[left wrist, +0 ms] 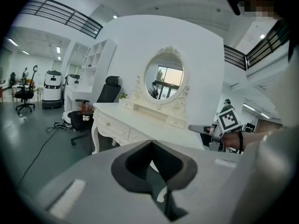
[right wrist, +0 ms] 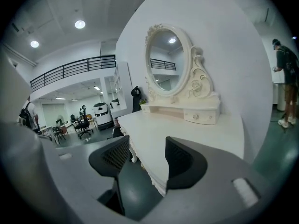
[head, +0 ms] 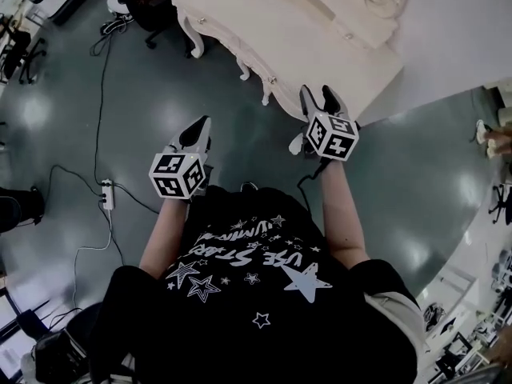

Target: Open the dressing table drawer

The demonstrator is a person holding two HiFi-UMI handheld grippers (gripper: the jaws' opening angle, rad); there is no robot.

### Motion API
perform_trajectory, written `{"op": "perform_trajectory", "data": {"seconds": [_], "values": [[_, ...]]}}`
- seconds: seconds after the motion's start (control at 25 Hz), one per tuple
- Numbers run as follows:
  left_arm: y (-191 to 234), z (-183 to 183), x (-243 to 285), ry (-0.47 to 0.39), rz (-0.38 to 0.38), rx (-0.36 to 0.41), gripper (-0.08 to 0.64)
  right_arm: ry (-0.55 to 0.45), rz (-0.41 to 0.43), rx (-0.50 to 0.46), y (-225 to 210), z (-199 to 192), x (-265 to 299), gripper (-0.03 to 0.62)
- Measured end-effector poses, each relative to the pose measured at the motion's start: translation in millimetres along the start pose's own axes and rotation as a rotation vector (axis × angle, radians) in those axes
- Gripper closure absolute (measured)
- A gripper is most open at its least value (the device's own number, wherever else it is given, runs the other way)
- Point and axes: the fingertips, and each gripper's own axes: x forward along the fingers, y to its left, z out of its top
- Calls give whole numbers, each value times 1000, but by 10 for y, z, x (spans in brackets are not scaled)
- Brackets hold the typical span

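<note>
Facing the dressing table, the right gripper is nearer, jaws apart and empty, just short of its front edge. The left gripper, pinched together on nothing, is farther back. The front drawer lies straight ahead under the tabletop.

Hand-held gripper jaws apart, facing the dressing table.

A white power strip lies on the grey floor, left of the left gripper. Ahead and to the left of that gripper stands a black office chair, and a white machine stands farther left. Far to the right of the right gripper, a person stands facing away.
</note>
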Motion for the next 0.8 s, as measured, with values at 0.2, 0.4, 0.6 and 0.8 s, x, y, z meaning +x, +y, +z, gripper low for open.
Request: {"op": "perform_trajectory", "data": {"seconds": [0.2, 0.4, 0.6, 0.8], "values": [[113, 112, 261, 21, -27, 12, 560, 6, -35, 24, -104, 6, 157, 325], [295, 276, 645, 34, -76, 32, 560, 14, -90, 37, -232, 23, 377, 325], [375, 566, 1454, 76, -232, 84, 560, 2, -231, 84, -556, 158, 662, 327], [376, 957, 2277, 125, -370, 130, 560, 1, -357, 129, -886, 399, 999, 327]]}}
